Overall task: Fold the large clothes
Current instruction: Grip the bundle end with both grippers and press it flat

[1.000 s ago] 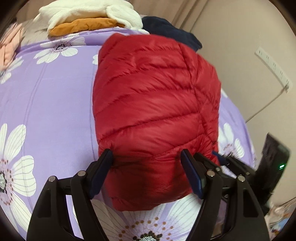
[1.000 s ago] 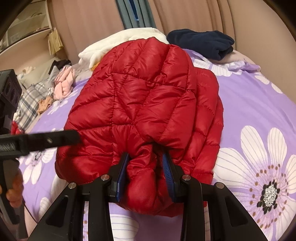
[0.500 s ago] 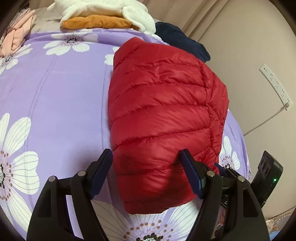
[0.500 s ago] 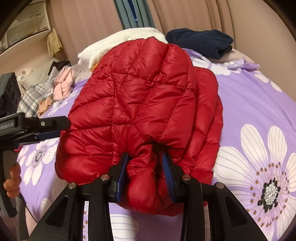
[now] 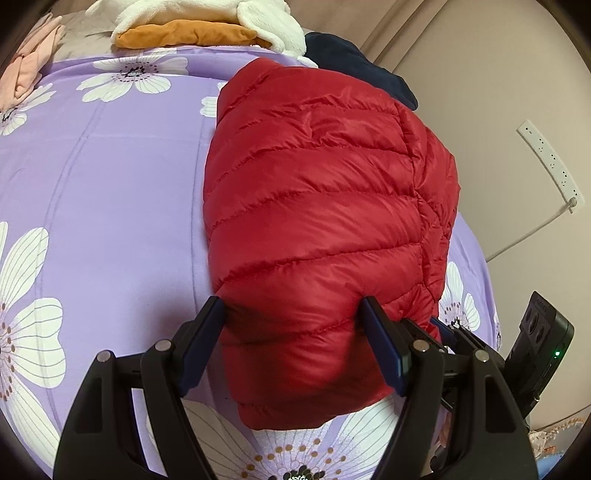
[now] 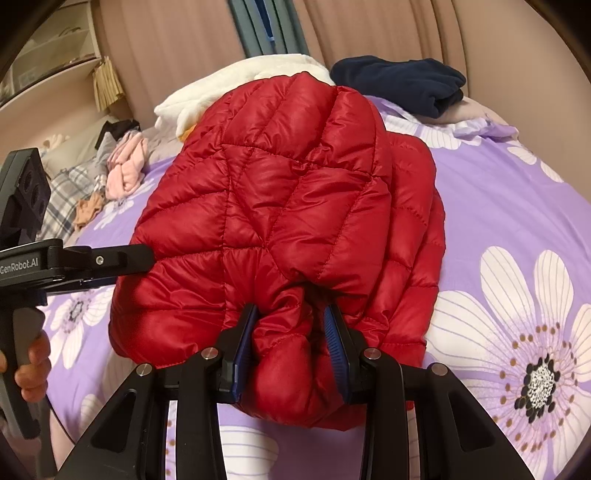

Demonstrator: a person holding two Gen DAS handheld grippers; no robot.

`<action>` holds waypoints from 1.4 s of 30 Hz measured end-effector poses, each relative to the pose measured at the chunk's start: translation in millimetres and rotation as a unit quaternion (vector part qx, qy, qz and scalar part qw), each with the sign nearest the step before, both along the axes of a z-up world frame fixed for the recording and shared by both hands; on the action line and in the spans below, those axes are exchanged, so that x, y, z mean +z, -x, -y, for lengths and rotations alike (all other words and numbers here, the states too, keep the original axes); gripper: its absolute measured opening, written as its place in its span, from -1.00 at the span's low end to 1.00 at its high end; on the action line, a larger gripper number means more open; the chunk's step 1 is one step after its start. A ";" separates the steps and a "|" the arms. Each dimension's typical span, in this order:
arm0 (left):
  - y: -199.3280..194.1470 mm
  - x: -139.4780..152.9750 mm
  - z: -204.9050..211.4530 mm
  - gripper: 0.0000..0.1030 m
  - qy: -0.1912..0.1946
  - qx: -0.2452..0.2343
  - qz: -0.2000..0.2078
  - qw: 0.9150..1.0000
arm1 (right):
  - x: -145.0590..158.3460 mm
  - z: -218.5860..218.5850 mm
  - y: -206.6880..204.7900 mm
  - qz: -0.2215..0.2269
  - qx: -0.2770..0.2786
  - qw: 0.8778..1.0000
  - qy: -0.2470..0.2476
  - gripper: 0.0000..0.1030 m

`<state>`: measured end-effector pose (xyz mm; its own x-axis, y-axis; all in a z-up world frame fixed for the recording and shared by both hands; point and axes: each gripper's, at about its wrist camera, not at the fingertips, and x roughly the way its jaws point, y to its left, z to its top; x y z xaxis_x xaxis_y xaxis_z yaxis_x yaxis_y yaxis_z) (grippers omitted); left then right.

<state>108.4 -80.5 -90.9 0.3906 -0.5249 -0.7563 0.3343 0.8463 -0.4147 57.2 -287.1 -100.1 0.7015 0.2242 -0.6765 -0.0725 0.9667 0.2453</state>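
Your right gripper (image 6: pixel 290 345) pinches the folded red jacket (image 6: pixel 288 206); your left gripper (image 5: pixel 293 339) straddles it wide, whether gripping is unclear. You're finishing the fold, so next press it flat.

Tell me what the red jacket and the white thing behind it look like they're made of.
Red jacket: likely thin glossy nylon or polyester shell over down-type fill; it shines and puffs between stitched seams. White garment: probably fleece or plush; matte, fuzzy surface.

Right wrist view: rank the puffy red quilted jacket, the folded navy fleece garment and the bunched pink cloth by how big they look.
1. Puffy red quilted jacket, by far the largest, though nearest the camera.
2. Folded navy fleece garment.
3. Bunched pink cloth, smallest; both lie farther back, so true sizes stay unsure.
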 end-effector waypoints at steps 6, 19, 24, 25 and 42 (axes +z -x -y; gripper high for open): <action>-0.6 -0.8 0.7 0.46 0.001 -0.001 -0.001 1.000 | -0.5 0.6 -0.2 0.000 0.000 1.000 -0.001 -0.32; 1.2 -2.8 2.5 0.46 -0.001 -0.002 0.000 1.000 | 0.1 0.3 -0.5 0.000 0.000 1.000 0.000 -0.32; 1.1 -2.6 3.3 0.46 -0.001 -0.002 0.000 1.000 | 0.1 0.2 -0.7 0.000 0.001 1.000 0.000 -0.32; 1.1 -2.6 3.4 0.46 -0.001 -0.002 0.000 1.000 | 0.1 0.2 -0.6 0.000 0.001 1.000 0.000 -0.32; 1.7 -2.9 5.0 0.46 -0.003 -0.003 0.001 1.000 | -0.3 0.3 -0.3 0.000 0.001 1.000 0.000 -0.32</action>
